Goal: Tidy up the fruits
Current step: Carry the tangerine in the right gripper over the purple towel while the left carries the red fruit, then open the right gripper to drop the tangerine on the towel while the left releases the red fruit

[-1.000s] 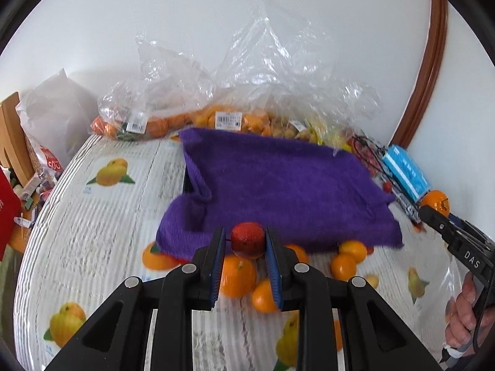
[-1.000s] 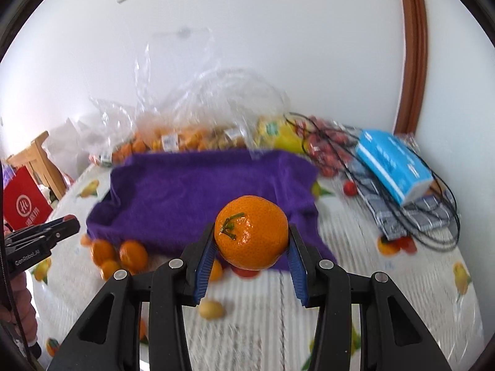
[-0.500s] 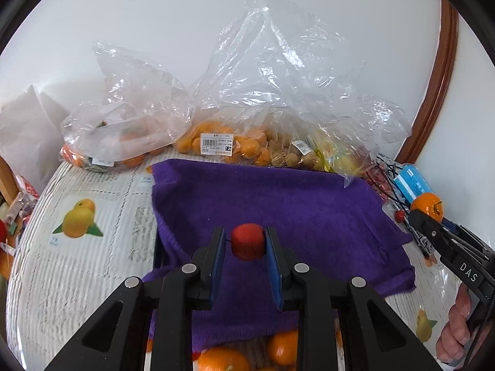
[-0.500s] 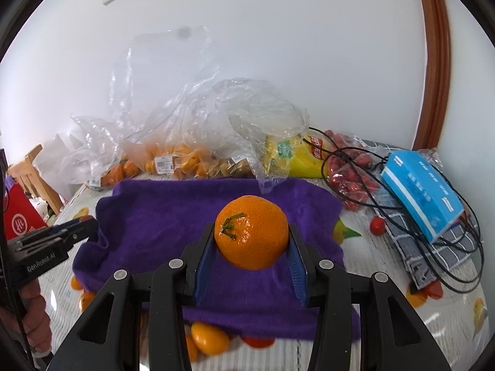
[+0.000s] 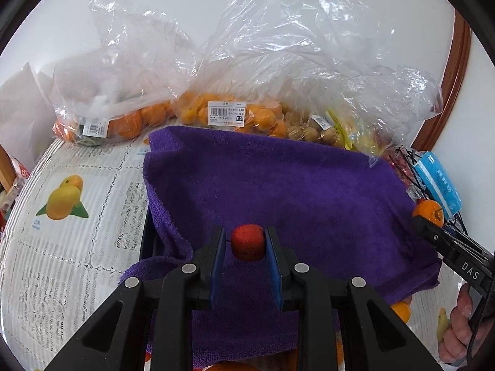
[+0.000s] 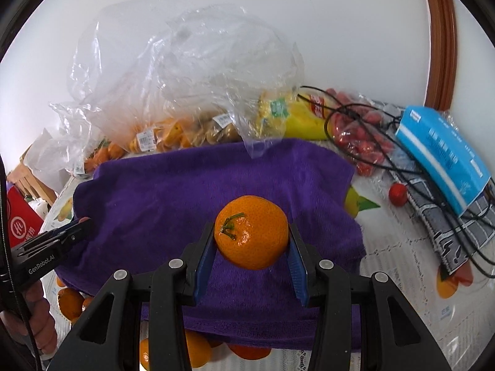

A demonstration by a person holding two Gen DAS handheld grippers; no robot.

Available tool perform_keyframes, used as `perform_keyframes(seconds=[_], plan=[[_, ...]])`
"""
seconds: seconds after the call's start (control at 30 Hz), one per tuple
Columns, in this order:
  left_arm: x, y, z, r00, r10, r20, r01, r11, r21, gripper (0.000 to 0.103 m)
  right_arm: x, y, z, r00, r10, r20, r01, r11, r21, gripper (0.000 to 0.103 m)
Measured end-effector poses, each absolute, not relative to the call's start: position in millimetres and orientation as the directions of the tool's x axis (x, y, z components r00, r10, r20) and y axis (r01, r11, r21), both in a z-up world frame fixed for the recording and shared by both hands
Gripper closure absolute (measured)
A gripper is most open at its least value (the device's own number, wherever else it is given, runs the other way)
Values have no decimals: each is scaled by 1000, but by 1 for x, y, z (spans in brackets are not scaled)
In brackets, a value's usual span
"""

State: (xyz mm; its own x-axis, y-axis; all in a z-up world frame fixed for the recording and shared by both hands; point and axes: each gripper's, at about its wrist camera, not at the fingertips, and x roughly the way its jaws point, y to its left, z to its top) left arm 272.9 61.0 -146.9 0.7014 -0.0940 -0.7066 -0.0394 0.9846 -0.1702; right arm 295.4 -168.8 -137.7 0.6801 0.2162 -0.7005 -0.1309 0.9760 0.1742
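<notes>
My left gripper (image 5: 246, 244) is shut on a small red fruit (image 5: 248, 242) and holds it over the near part of a purple towel (image 5: 278, 185). My right gripper (image 6: 251, 236) is shut on an orange mandarin (image 6: 252, 236) with a green stem, held above the same towel (image 6: 173, 198). The right gripper with its mandarin also shows in the left wrist view (image 5: 428, 213) at the towel's right edge. The left gripper shows in the right wrist view (image 6: 62, 236) at the towel's left edge. Several loose mandarins (image 6: 191, 352) lie on the table in front of the towel.
Clear plastic bags of oranges and small fruits (image 5: 229, 114) line the wall behind the towel. A blue box (image 6: 442, 160), black cables (image 6: 355, 117), a bag of red fruit (image 6: 362, 142) and a loose red fruit (image 6: 398, 194) lie to the right. The tablecloth (image 5: 77, 232) has fruit prints.
Both grippers have moved forward from the table's front, over the loose mandarins, to above the purple towel, each still holding its fruit.
</notes>
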Motion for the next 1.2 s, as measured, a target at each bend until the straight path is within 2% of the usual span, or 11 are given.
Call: perform_keyframes(seconds=[0.13,0.57,0.8,0.87,0.9,0.93,0.97,1.07,1.1,1.13,1.2], plan=[[277,65,-154,684,-103,-722,-56,980,-192,79,294,-167,-139,682,205,-702,-129,979,160,59],[282,61,-166,654,-71,-753,-66,986,-151,79,300,-159,-153,650,196,-734,-133,981,144,59],[281,59,-165,651,-82,-755,-52,987,-153,78,295,-154,-150,667,194,-720,-151,981,124,59],[281,59,-164,652,-84,-754,-52,987,-155,78,294,-153,-148,674,190,-714,-155,981,115,56],[280,59,-164,653,-88,-752,-50,986,-158,76,293,-152,-147,677,192,-711,-158,981,114,53],[279,60,-163,654,-92,-751,-50,985,-163,69,293,-153,-146,678,193,-709,-157,981,117,44],[278,61,-161,658,-98,-747,-49,984,-172,67,292,-153,-145,681,193,-706,-153,981,121,32],[274,60,-155,675,-120,-728,-31,981,-191,52,290,-156,-139,700,189,-689,-141,982,126,27],[272,59,-153,681,-112,-724,-32,983,-182,39,289,-157,-137,705,186,-685,-137,983,125,25],[270,57,-150,694,-99,-713,-31,986,-167,33,289,-157,-135,709,175,-683,-127,985,120,21],[267,55,-145,711,-91,-698,-23,988,-152,32,287,-159,-132,724,152,-673,-105,988,110,20]])
